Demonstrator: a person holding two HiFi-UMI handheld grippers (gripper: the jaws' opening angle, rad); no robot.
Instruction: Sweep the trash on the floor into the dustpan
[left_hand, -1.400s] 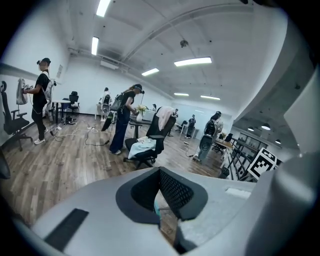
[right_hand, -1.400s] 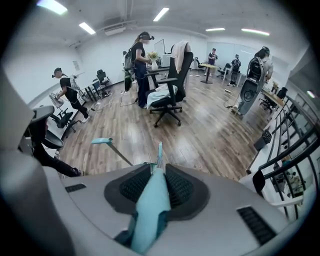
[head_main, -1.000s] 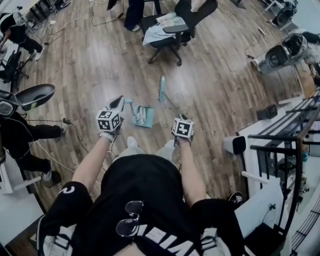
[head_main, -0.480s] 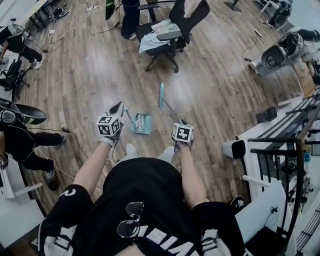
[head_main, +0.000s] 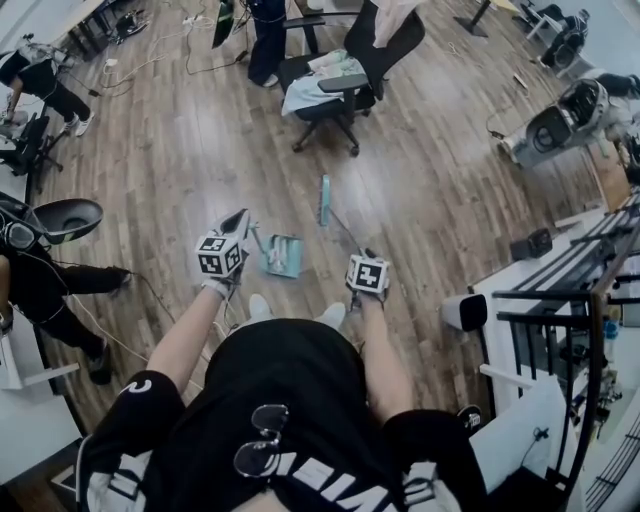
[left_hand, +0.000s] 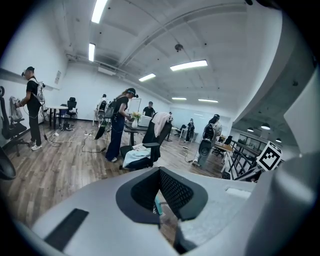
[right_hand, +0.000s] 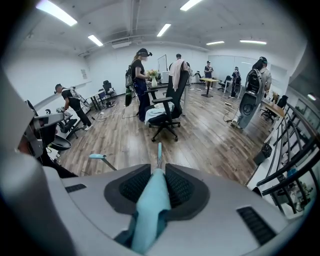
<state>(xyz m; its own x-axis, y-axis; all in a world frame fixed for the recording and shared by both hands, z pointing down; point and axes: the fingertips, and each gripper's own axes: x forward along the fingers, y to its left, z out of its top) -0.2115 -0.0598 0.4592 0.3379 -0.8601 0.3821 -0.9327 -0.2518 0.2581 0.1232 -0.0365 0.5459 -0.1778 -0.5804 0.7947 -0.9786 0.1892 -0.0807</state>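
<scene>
Now: right claw pinches smooth teal broom handle; left claw nips thin dustpan handle; wood-plank floor beneath.

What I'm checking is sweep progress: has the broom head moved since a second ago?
No. The broom head keeps its gap to the office chair's base; only the camera tilted.

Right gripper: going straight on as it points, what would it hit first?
Probably the wooden floor near the broom head: the right gripper points down along its broom handle. The black office chair stands beyond, though depth is unclear.
</scene>
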